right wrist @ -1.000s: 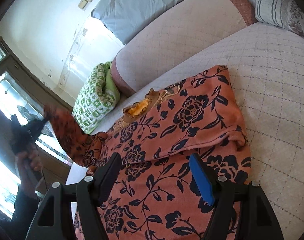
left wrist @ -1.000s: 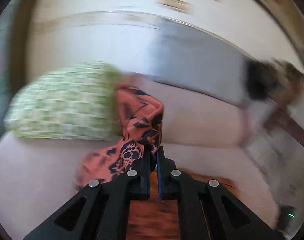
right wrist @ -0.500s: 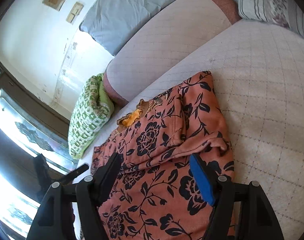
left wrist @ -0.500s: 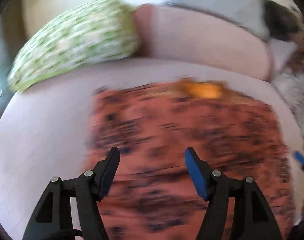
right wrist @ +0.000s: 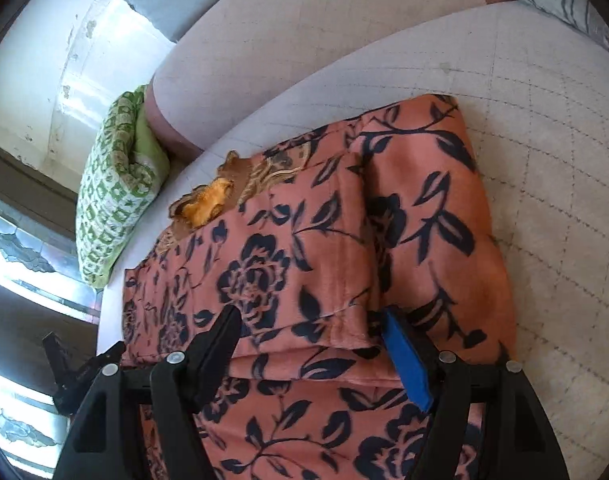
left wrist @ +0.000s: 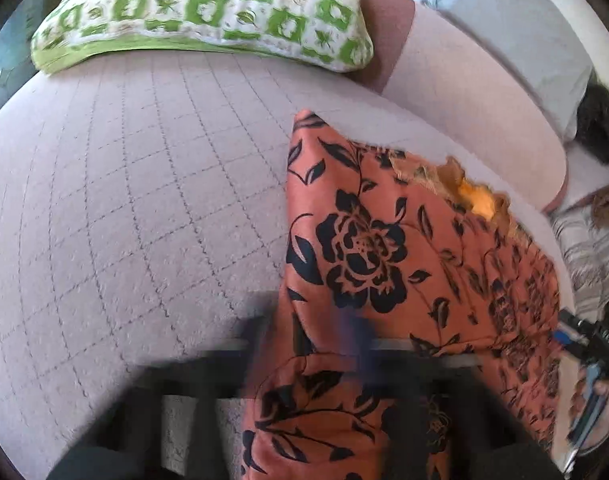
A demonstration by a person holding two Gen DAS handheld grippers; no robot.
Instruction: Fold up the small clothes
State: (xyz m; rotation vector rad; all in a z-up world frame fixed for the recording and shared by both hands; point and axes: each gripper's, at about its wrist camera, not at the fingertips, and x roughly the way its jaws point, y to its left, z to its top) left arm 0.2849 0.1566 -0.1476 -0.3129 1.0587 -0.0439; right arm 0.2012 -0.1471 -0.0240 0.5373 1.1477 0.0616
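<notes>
Lying on the quilted sofa seat (left wrist: 124, 200), the orange floral garment (right wrist: 304, 264) is sitting beside a green pillow (left wrist: 208, 8). The left gripper (left wrist: 304, 364), blurred, is just pinching shut on its edge. The right gripper (right wrist: 312, 344) is hovering over the folded sleeve, jaws narrowing yet apart.

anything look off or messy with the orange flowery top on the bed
Mostly tidy. The floral top lies flat on the quilted bed, both sleeves folded in; the right-side fold bunches thicker than the rest. Nothing looks torn or spilled.
</notes>
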